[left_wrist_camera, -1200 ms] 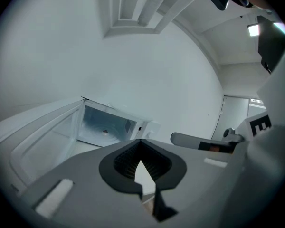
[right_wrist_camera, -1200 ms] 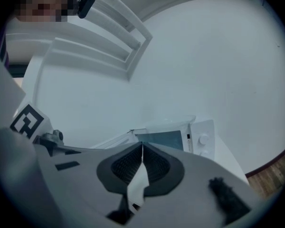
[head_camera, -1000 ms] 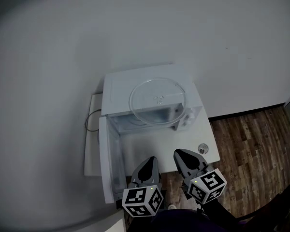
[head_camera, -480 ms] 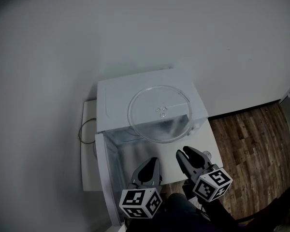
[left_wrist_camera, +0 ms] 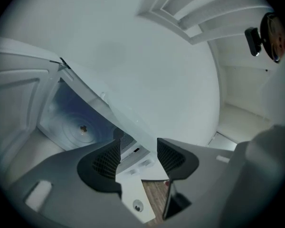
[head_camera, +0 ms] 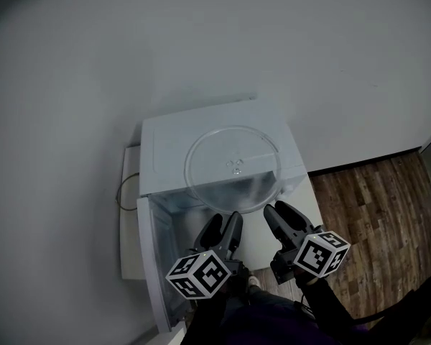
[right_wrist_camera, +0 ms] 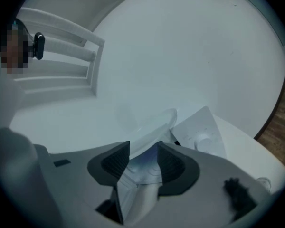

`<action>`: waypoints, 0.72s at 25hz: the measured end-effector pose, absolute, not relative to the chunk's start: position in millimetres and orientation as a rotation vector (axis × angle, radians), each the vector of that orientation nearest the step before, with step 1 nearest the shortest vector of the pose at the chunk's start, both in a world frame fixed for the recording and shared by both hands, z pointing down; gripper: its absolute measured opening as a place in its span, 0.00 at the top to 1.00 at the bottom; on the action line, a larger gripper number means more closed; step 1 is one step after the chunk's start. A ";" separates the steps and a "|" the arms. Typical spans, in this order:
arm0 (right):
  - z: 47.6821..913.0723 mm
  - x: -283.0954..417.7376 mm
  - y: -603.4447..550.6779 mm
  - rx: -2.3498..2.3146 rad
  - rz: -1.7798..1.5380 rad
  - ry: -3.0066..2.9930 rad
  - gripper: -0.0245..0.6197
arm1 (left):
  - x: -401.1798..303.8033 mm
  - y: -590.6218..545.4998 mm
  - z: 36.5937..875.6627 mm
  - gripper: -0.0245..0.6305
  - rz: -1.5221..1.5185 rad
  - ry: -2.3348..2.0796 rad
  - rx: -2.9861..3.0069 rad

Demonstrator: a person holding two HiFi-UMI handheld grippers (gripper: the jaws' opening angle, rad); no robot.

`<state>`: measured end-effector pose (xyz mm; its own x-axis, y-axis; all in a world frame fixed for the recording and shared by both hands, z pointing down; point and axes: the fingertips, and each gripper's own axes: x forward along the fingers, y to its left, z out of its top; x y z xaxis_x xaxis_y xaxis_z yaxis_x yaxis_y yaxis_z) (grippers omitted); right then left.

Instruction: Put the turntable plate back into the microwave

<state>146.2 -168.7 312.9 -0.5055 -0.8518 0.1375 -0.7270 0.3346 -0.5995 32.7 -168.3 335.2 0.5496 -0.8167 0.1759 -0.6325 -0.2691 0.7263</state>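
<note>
The clear glass turntable plate [head_camera: 223, 157] lies on top of the white microwave [head_camera: 165, 146], its near rim overhanging the open front. The microwave's cavity [left_wrist_camera: 80, 127] shows its bare floor with the centre hub. My left gripper [head_camera: 223, 227] is just in front of the cavity, below the plate's rim. Its jaws have just been opening and nothing is between them [left_wrist_camera: 138, 152]. My right gripper [head_camera: 281, 216] is near the control panel [right_wrist_camera: 202, 134], and its jaws have just been opening too. The plate's rim [right_wrist_camera: 156, 122] shows just beyond their gap, untouched by the pads.
The microwave door [head_camera: 152, 264] hangs open on the left, close to my left gripper. The microwave stands on a white table [head_camera: 129, 250] against a plain wall. A cable [head_camera: 123, 190] loops at its left. A small round object [left_wrist_camera: 137, 205] lies on the table. Wood floor [head_camera: 373, 221] is on the right.
Both grippers have moved forward toward the microwave front and rolled. Their jaws, shut a second ago, now stand open; the right opened first.
</note>
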 end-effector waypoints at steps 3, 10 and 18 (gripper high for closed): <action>315.9 143.1 -178.3 -1.406 -0.968 2.381 0.69 | 39.6 -180.9 340.0 0.59 -0.336 -1.134 1.942; 319.7 136.1 -192.4 -1.359 -1.035 2.345 0.69 | 49.0 -197.6 340.5 0.59 -0.459 -1.024 1.849; 324.3 133.4 -201.8 -1.361 -1.069 2.337 0.69 | 46.8 -212.6 335.7 0.62 -0.524 -1.001 1.829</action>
<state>133.4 -201.8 324.3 -0.5404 -0.8274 0.1531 -0.6570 0.3012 -0.6911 46.8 -212.6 335.7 0.5729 -0.8167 0.0690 -0.4089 -0.2118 0.8877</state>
